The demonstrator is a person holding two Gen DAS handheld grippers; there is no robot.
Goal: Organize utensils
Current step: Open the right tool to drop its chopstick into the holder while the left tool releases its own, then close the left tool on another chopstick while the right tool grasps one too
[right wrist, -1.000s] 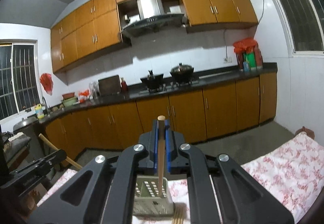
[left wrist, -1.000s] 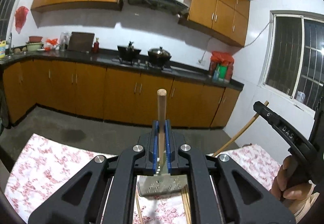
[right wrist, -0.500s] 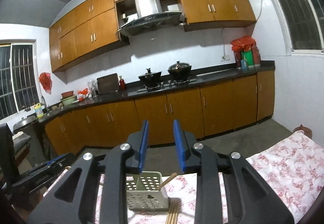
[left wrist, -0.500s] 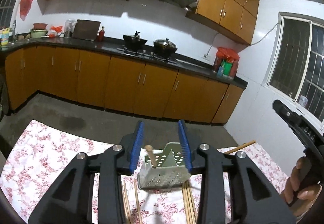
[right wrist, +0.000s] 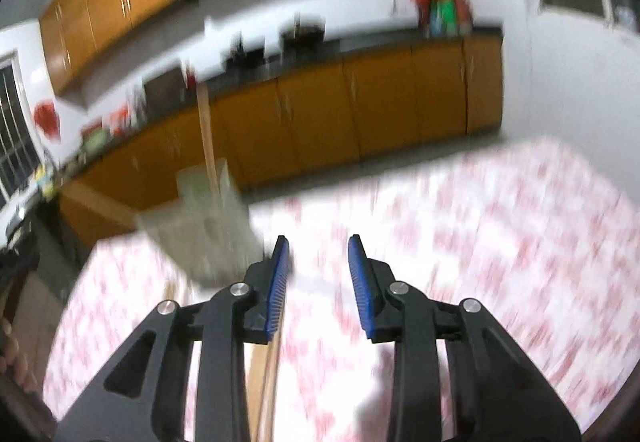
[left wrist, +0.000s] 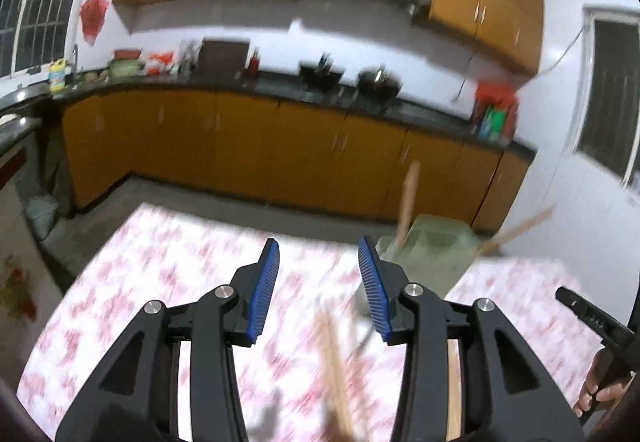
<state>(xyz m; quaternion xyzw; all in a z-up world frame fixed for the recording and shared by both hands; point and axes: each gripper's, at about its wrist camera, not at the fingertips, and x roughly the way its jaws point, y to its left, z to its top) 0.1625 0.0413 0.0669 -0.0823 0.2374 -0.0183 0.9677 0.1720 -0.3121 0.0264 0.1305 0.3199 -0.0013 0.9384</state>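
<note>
A pale green perforated utensil holder stands on the floral tablecloth. One wooden stick stands upright in it and another leans out to the right. My left gripper is left of the holder, its jaws opening with nothing between them. Loose chopsticks lie on the cloth below it. In the right wrist view the holder with a stick sits up and left of my right gripper, which is open and empty. More chopsticks lie under its left finger. Both views are blurred.
Orange base cabinets under a dark counter with pots run behind the table. The right gripper's body and a hand show at the left view's right edge. The tablecloth stretches to the right of the holder.
Each gripper was shut on a wooden stick above the holder, then let go, and the sticks now stand in the holder. Both grippers have dropped lower and swung away from it.
</note>
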